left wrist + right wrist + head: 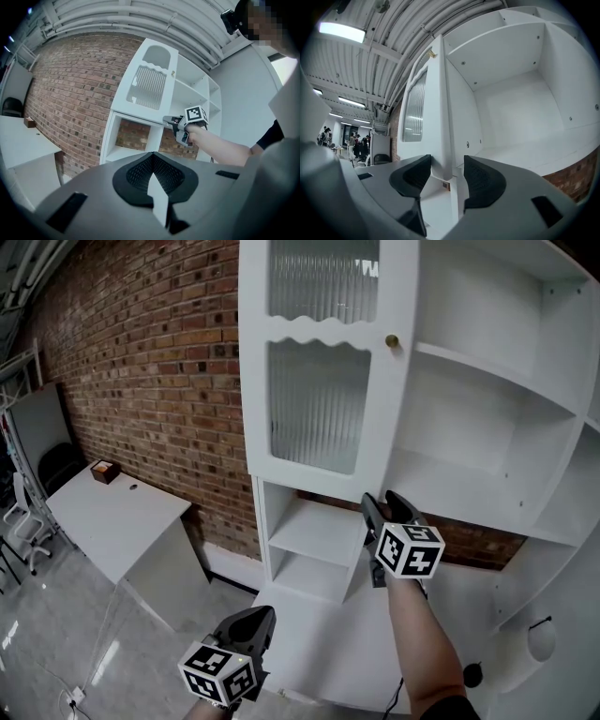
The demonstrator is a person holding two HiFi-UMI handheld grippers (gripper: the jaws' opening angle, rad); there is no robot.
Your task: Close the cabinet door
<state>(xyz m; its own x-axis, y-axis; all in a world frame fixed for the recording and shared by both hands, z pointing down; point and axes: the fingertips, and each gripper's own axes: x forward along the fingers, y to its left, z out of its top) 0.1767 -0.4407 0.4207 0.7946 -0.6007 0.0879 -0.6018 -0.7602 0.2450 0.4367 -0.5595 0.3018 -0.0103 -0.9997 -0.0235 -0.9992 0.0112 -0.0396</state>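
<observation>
The tall white cabinet stands against the brick wall with its door swung open. The door has ribbed glass panels and a small brass knob. My right gripper is level at the door's bottom corner, and its jaws straddle the door edge. The jaws are wide, with a gap on the inner side, so the right gripper is open around the edge. My left gripper hangs low and away from the cabinet, shut and empty. The left gripper view shows the door and the right gripper from afar.
Open lower shelves sit under the door. A white desk with a small brown box stands at the left by the brick wall. An office chair is at the far left.
</observation>
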